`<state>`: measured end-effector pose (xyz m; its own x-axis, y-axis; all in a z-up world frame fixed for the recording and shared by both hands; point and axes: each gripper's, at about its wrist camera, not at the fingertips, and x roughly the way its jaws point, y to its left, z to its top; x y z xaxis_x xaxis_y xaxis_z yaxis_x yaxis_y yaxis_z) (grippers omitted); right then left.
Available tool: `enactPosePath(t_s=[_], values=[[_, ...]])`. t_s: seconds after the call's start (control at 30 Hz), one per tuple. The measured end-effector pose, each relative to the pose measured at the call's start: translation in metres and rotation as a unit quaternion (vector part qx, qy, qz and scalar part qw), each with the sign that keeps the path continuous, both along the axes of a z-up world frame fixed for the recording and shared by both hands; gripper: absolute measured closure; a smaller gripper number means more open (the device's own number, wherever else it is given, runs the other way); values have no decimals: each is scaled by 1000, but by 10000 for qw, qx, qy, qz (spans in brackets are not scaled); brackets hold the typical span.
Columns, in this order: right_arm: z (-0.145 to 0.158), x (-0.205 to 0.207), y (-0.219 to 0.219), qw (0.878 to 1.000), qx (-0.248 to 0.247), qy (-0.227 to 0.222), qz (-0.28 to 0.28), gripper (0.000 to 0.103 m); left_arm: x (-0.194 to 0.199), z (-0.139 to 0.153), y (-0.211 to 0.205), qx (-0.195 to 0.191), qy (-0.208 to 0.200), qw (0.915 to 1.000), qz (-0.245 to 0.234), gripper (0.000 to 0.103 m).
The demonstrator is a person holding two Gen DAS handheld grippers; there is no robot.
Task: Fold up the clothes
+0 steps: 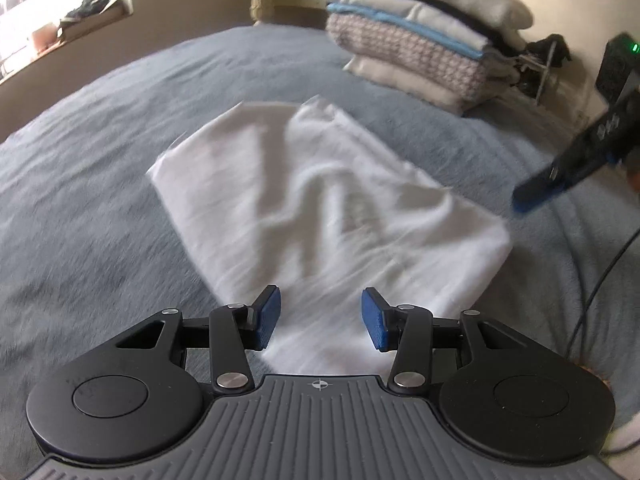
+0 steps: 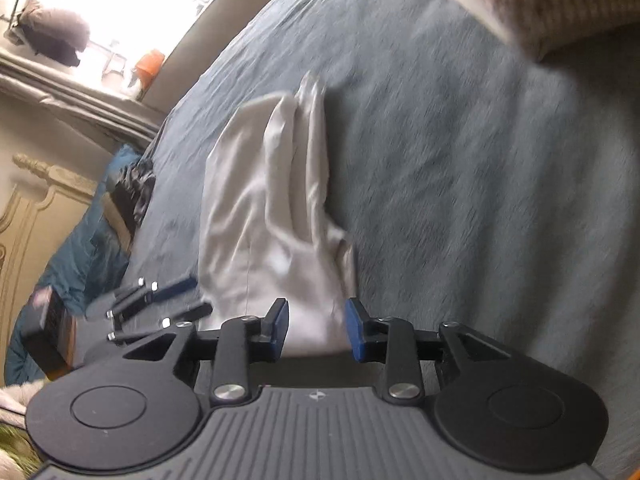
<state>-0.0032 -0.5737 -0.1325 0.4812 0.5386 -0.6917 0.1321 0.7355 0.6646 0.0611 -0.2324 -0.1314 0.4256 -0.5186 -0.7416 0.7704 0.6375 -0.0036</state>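
A white cloth (image 1: 316, 200) lies on the blue blanket (image 1: 80, 184) of a bed. It is partly folded into a rough block with wavy wrinkles on top. A stack (image 1: 424, 36) of folded clothes sits behind it, well apart.

The left gripper (image 1: 321, 322) hangs just over the near edge of the cloth. Its 2 fingers are spread and hold nothing. The right gripper (image 2: 317, 330) is at another edge, and its fingers are spread too, with cloth showing between them. I cannot tell if they touch it.

The cloth looks thin, soft and light. It will flop and bunch up, not stay stiff. A good place to pinch is a corner or an edge, 1 for each gripper, so it stays flat

The pictures are blurry, so small folds are hard to see
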Motion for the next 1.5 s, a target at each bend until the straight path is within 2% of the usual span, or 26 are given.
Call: enactPosePath(t_s=[0.13,0.27,0.5,0.6,0.63,0.7,0.8,0.9,1.13,1.2,1.27,1.33,1.43,1.5], values=[[-10,1,16,9996,-216,36,174,69,-8,2,-11,-54,27,9999,-135,58],[-17,-1,21,9994,-335,68,64,71,-16,-1,-15,12,99,9998,-173,58],[-18,-11,15,9995,-139,8,-278,71,-33,-4,-25,171,-117,9985,-499,58],[-27,-11,15,9993,48,138,-333,71,-47,-8,-36,313,-376,9946,-914,58],[-28,-11,14,9993,146,121,-337,75,-53,-10,-40,395,-510,9921,-1076,58],[-30,-11,12,9988,342,85,-351,93,-65,-14,-48,579,-830,9855,-1365,58],[-30,-12,7,9967,633,52,-497,97,-80,-21,-57,739,-1209,9773,-1575,58],[-31,-11,0,9913,1111,103,-694,98,-87,-27,-66,830,-1445,9740,-1533,58],[-34,-11,-5,9759,1971,84,-929,98,-88,-30,-85,783,-1839,9742,-1050,59],[-35,-11,-5,9731,2098,73,-951,98,-87,-31,-90,766,-1922,9741,-911,68],[-37,-12,-5,9735,2072,85,-965,98,-84,-31,-94,736,-1929,9752,-794,85],[-39,-12,-4,9744,2025,98,-976,98,-84,-31,-96,663,-1974,9758,-675,93],[-31,-10,5,9850,1437,66,-953,93,-87,-34,-98,671,-2049,9748,-578,99],[-19,-11,8,9907,932,-41,-991,85,-89,-36,-99,718,-2107,9733,-563,100]])
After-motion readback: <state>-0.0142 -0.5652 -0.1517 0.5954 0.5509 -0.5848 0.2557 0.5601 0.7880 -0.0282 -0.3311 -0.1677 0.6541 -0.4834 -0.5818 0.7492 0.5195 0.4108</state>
